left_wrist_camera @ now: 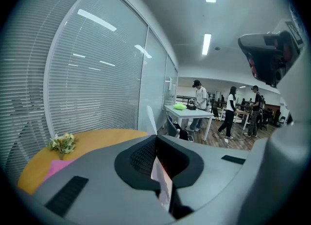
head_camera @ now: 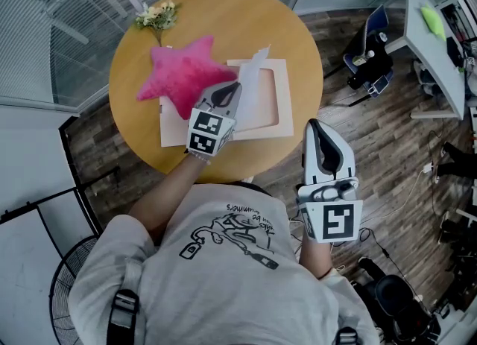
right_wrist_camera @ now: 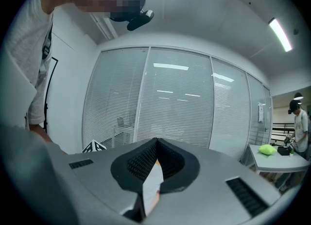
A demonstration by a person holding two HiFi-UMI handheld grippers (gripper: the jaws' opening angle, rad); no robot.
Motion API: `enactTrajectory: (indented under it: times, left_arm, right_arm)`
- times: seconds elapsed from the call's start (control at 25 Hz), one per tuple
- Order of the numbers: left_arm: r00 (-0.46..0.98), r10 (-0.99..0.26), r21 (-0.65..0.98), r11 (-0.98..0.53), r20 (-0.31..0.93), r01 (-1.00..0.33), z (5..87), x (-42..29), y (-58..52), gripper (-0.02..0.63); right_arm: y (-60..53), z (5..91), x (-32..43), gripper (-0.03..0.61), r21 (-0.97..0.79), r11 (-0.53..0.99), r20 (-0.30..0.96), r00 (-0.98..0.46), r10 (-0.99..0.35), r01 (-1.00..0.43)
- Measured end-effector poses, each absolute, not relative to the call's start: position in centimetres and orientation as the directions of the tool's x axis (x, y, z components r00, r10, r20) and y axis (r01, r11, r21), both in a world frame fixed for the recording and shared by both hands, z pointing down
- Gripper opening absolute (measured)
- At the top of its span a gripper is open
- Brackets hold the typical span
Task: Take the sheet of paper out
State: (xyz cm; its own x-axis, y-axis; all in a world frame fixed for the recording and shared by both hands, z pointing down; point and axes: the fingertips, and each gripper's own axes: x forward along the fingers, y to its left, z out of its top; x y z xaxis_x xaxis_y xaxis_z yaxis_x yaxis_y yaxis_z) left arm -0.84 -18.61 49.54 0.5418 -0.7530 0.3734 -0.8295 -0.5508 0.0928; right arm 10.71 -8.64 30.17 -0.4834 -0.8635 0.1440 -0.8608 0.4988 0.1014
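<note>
Sheet of paper (head_camera: 255, 90) partly out of its frame (head_camera: 284, 105)

The left gripper (head_camera: 236, 86), jaws closed, pinches its edge above the round table (head_camera: 223, 16); a straight, slow pull should avoid tearing. The right gripper (head_camera: 317, 124), shut and empty, could steady the frame.

No legible text; upside-down lettering on the person's shirt (head_camera: 223, 276) unreadable.
</note>
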Motion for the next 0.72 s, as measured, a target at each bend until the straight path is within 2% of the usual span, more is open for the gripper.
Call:
enactTrajectory:
  times: [0.72]
  left_arm:
    - [0.564,-0.795,0.071,-0.564,0.223,-0.823,39.7,-1.1,-16.6,0.020]
  right_arm:
    - [-8.9,30.4,11.1,0.008,0.102,0.495,0.152,-0.478,-0.865,-0.863]
